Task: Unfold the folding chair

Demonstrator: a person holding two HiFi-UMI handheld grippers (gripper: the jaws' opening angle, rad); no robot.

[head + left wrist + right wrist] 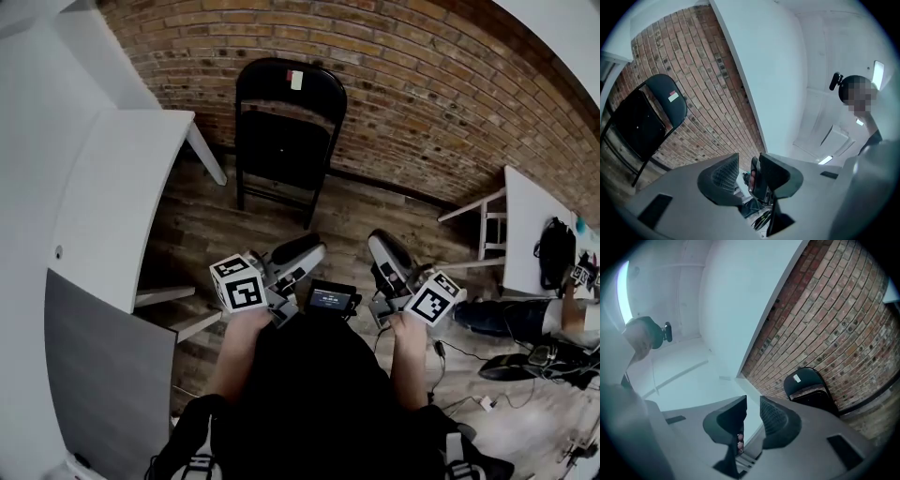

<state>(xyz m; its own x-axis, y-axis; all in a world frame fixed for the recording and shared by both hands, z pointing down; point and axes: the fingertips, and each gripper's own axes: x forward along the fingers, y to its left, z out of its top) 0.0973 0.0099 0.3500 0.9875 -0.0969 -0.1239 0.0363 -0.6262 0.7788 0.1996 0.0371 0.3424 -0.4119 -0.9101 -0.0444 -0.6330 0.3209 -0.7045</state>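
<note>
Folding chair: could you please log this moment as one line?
folding chair folded, standing against brick wall | left hand-held gripper open, empty | right hand-held gripper open, empty | no contact yet

- Red brick wall (422, 84) along the far side.
- Wood-plank floor (216, 230) below it.
- White table (112, 178) at the left, top bare.
- White worktop (525, 211) at the right, carrying a black bag (555, 253).
- Thin cables (459, 353) trailing across the floor, lower right.

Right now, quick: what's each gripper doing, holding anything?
Left gripper: open, jaws apart, nothing between them.
Right gripper: open, narrow gap, empty; the folding chair stands folded against the wall, untouched.
</note>
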